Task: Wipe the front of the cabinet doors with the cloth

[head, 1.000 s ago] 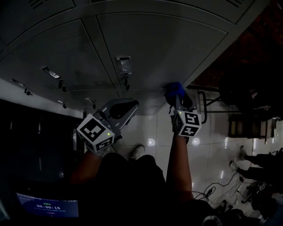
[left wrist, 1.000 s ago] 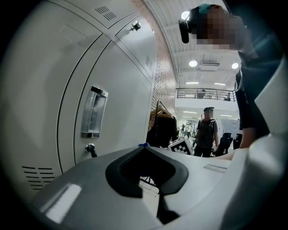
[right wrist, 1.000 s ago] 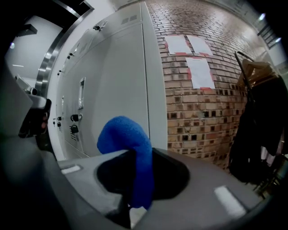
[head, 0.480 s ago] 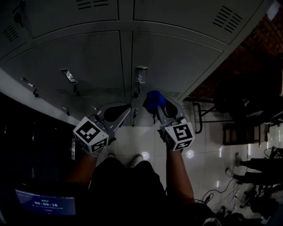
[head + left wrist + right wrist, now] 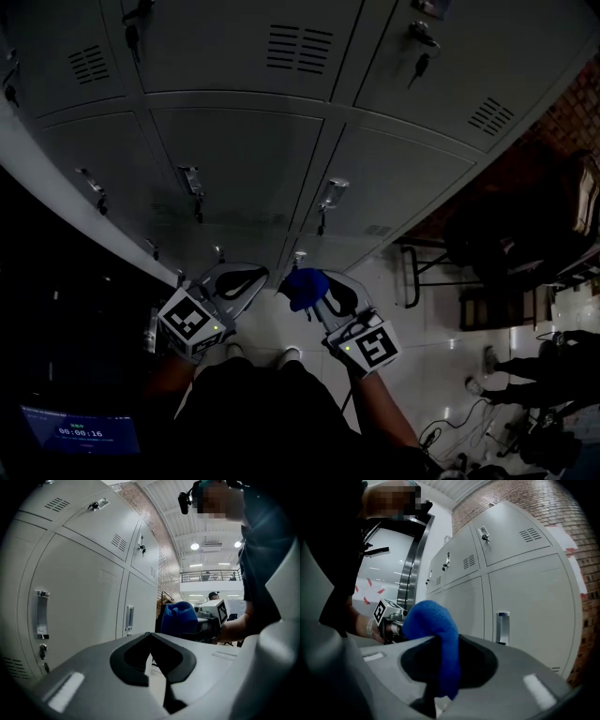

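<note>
The cabinet doors (image 5: 246, 155) are grey metal, stacked in rows, each with a vent and a small upright handle (image 5: 193, 178). All places below are given against them.

Below the cabinet's left end, at the dark lower corner of the head view, a screen (image 5: 80, 433) glows with a timer.

In front of the bottom row, under its middle door, the left hand-held gripper (image 5: 253, 276) points at the cabinet. Its own view shows it (image 5: 151, 637) clenched, the jaws meeting at their tips with nothing between them. A door (image 5: 79, 597) and its handle (image 5: 42, 613) stand off to its left.

Just right of it, also before the bottom row, the right hand-held gripper (image 5: 317, 298) is clamped on the blue cloth (image 5: 305, 284). In its own view this hand-held gripper (image 5: 440, 645) has the cloth (image 5: 433, 620) bulging up above the jaws and hanging down through them. The cloth (image 5: 179, 618) sits near the lower doors and seems to be just off their fronts, though contact cannot be told for sure.

Below the cabinet lies a glossy tiled floor (image 5: 422, 309). Past the cabinet's right end rises a brick wall (image 5: 574, 114), with a dark metal frame (image 5: 422, 258) beside it.
</note>
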